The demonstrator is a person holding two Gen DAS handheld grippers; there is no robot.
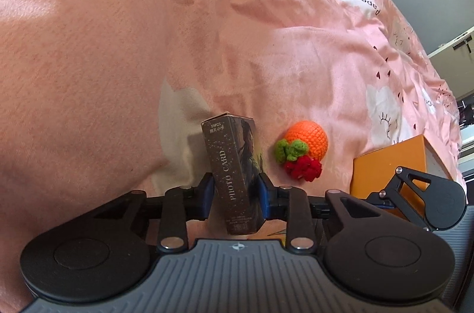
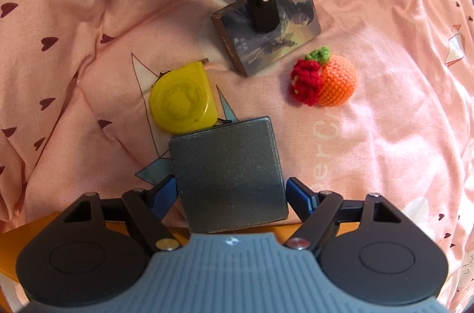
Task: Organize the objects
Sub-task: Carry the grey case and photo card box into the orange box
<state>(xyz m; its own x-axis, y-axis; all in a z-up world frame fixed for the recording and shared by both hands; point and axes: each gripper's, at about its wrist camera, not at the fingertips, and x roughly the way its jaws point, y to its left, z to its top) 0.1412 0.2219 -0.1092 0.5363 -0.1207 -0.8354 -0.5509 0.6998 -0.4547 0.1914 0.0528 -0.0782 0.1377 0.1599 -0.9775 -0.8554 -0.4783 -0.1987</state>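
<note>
While my left gripper (image 1: 235, 196) clamps the photo card box (image 1: 232, 176) above the pink duvet (image 1: 103, 46), my right gripper (image 2: 229, 194) grips a grey block (image 2: 228, 173) beside the yellow tape measure (image 2: 182, 99) and crocheted orange (image 2: 324, 80).

Pink bedspread (image 2: 385, 17) printed with dark red hearts, white clouds and origami cranes. Dark brown photo card box (image 1: 234, 173) speckled white, pale lettering, a painted figure on its face. Crocheted ball (image 2: 323, 79) in orange, red and green. Yellow tape measure (image 2: 182, 99). Dark grey, finely ribbed block (image 2: 229, 173). Orange box (image 1: 391, 168).
</note>
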